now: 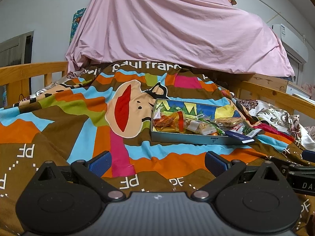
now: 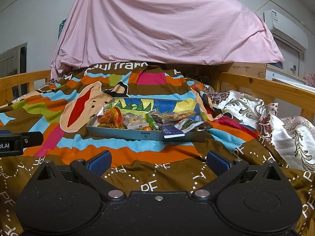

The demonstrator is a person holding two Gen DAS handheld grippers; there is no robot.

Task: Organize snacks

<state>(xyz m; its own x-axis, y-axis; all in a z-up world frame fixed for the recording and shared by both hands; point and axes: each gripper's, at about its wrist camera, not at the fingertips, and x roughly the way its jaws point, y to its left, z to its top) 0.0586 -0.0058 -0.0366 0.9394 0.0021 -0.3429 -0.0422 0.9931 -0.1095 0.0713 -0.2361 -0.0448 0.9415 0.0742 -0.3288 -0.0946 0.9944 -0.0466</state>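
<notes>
The snacks (image 2: 141,121) lay heaped in a shallow grey tray (image 2: 126,132) that sat on the bed, on a brightly patterned bedspread (image 2: 157,147) printed with a cartoon monkey face. Among them were an orange crinkled packet (image 2: 108,117) at the tray's left end, a clear packet of pale nuts (image 2: 135,123) near the middle, a green wrapped bar (image 2: 152,123) beside it, and a dark blue packet (image 2: 172,131) that hung over the tray's near rim towards the right. The tray's inner back wall bore a colourful painted picture.

Both claws were held low over the bedspread on the near side of the tray, well apart from it. The left claw (image 1: 157,162) was spread wide with nothing between its blue pads (image 1: 100,162). The right claw (image 2: 157,162) was likewise spread wide and empty, its blue pads (image 2: 217,163) clear of the cloth ahead.

Beyond the tray a pink sheet (image 2: 157,23) was draped high over the head of the bed. Wooden bed rails (image 2: 265,87) ran along both sides, and a white floral quilt (image 2: 256,110) was bunched at the right.
</notes>
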